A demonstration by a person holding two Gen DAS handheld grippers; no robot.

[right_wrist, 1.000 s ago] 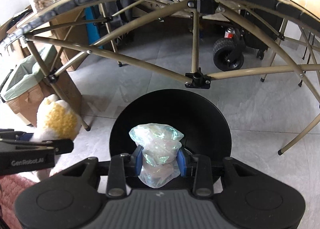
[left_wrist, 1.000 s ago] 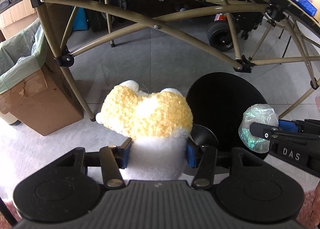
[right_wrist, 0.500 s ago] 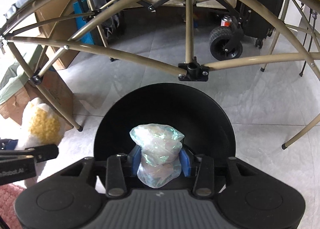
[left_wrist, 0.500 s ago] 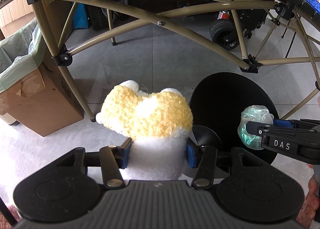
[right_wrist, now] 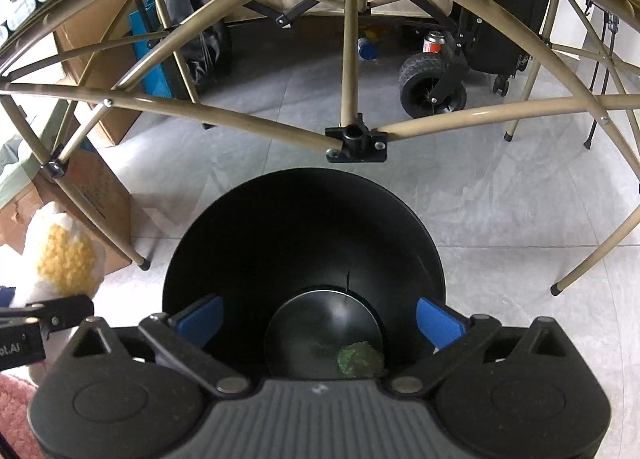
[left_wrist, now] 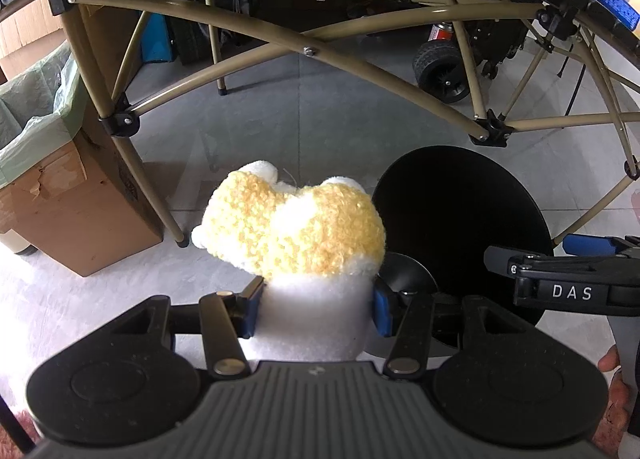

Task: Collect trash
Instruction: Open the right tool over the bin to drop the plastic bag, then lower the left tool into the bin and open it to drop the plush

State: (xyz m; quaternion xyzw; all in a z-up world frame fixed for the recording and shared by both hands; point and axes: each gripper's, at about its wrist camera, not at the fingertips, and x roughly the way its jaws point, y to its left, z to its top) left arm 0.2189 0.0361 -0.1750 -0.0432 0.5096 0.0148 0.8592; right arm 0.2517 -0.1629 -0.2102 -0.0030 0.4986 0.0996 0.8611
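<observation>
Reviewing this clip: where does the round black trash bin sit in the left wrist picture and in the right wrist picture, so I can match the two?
Left wrist view: the round black trash bin is right of centre, behind the yellow-and-white plush toy.
Right wrist view: the bin fills the lower centre, straight ahead between the open blue fingers.
Shared landmark: the black rubber wheel on the grey floor beyond the tan table frame.

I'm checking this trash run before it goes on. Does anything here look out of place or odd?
Yes: the left gripper is clamped on a yellow and white plush toy, which hardly looks like trash. The right gripper stands open over the black bin. The cardboard box has a torn edge.
</observation>
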